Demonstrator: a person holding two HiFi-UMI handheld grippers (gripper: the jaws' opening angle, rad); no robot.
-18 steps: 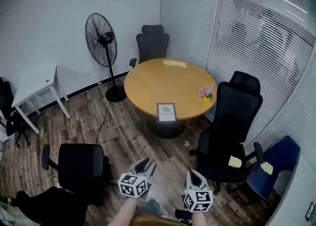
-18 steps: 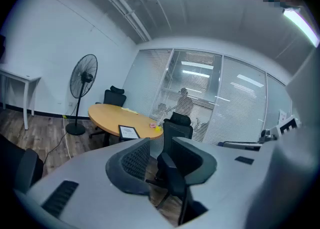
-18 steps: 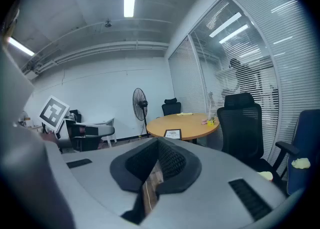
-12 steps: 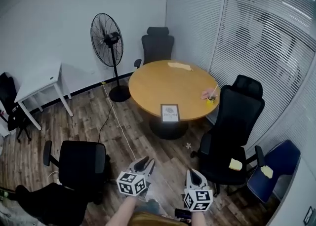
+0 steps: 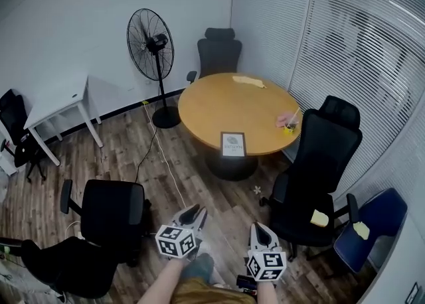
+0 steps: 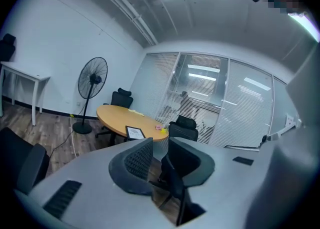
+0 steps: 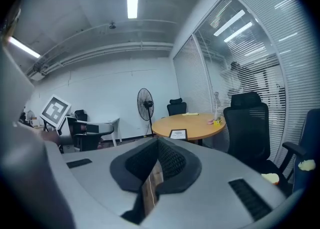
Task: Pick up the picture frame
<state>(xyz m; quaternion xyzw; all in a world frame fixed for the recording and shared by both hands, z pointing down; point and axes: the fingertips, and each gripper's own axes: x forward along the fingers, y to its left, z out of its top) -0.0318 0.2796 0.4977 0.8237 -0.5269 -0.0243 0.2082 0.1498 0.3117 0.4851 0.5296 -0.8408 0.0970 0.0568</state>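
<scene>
The picture frame [image 5: 233, 145] stands upright near the front edge of the round wooden table [image 5: 219, 107], far ahead of both grippers. It shows small in the left gripper view [image 6: 134, 132] and in the right gripper view [image 7: 178, 134]. My left gripper [image 5: 193, 216] is held low at the bottom of the head view, above the floor. It is open, with a narrow gap between its pads and nothing in it. My right gripper [image 5: 259, 229] hangs beside it with its fingertips together and empty. Both point roughly level toward the table.
A black office chair [image 5: 113, 213] stands close on the left and another [image 5: 322, 163] right of the table. A third [image 5: 220, 54] is behind it. A standing fan [image 5: 151, 57], its cable on the wood floor, a white desk [image 5: 56, 103] and a blue chair [image 5: 372, 226] ring the room.
The head view has shifted: the table, frame and fan now sit a little further right and up. Both grippers keep their places at the bottom edge.
</scene>
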